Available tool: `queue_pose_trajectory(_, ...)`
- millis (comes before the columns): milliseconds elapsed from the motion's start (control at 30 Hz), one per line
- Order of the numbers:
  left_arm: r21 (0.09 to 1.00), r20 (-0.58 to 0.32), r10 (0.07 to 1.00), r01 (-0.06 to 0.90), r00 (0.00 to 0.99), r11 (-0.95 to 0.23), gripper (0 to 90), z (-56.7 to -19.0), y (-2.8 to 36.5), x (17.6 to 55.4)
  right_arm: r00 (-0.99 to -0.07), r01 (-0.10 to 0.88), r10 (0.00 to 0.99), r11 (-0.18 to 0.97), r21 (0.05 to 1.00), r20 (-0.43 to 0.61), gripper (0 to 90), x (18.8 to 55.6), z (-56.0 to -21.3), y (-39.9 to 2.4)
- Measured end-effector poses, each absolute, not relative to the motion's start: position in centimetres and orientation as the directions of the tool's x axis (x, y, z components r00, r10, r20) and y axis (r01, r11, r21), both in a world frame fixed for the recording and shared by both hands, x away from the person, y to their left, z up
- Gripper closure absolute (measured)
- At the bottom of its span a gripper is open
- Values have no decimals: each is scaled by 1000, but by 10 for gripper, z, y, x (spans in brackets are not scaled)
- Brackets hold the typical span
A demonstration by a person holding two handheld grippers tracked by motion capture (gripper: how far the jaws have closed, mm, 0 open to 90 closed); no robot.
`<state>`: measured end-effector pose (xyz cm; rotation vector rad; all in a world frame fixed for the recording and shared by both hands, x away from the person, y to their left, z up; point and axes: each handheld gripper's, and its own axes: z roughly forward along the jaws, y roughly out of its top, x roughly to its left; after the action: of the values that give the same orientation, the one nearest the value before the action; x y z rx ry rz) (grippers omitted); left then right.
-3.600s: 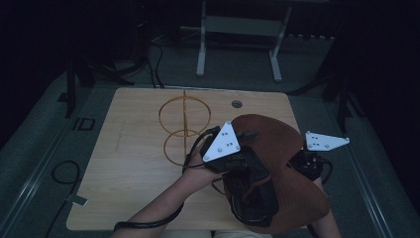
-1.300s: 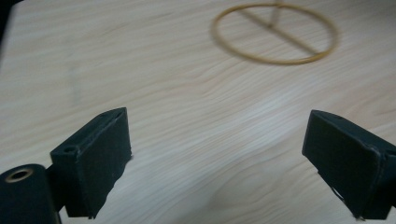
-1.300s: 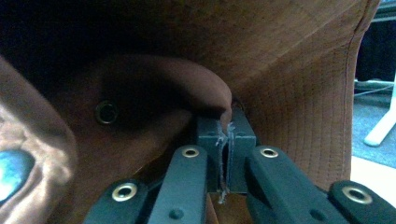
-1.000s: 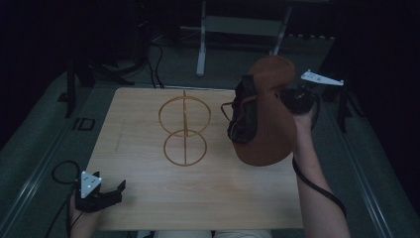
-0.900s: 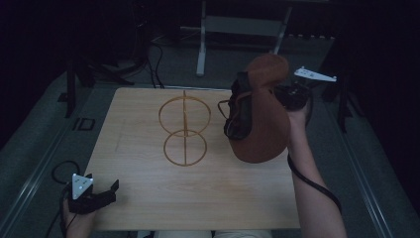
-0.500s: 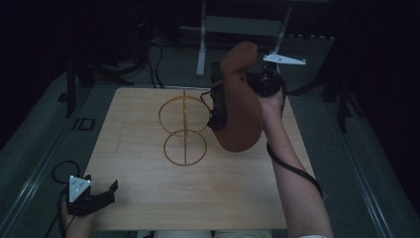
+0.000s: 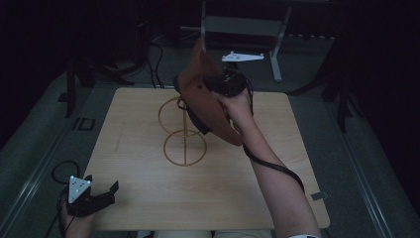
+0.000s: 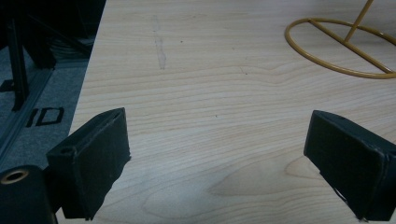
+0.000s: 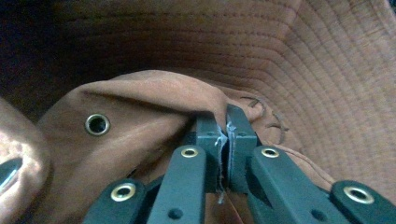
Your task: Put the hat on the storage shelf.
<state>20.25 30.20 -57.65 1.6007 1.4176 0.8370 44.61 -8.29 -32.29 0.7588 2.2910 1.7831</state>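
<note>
A brown hat (image 7: 205, 99) hangs in the air over the far middle of the table, in front of a gold wire stand (image 7: 184, 134) made of two rings on a rod. My right gripper (image 7: 218, 84) is shut on the hat's fabric. In the right gripper view the jaws pinch a fold of the brown hat (image 9: 154, 98) at the gripper (image 9: 226, 140), with the stitched brim behind. My left gripper (image 7: 106, 191) rests open at the table's near left corner. In the left gripper view its jaws stand wide with bare wood between them at the gripper (image 8: 219, 163), and the stand's base ring (image 8: 341, 49) lies ahead to the right.
The light wooden table (image 7: 133, 163) stands on grey carpet. A metal frame (image 7: 242, 25) stands beyond the far edge, and cables run over the floor at the far left. A small dark hole marks the tabletop near its far edge.
My right hand has carried the hat from the table's right side leftward and farther away, over the wire stand. The left gripper has stayed at the near left corner.
</note>
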Motion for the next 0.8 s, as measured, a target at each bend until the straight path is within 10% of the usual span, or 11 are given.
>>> queue_pose_trajectory(533,895,-49,989,445,138,-18,77,-577,305,203,-888,281,445,331,901,113,826,443,-341,-32)
queue_pose_trajectory(800,895,-49,989,446,142,-19,77,-577,305,203,-896,263,438,386,884,75,616,441,-344,-12)
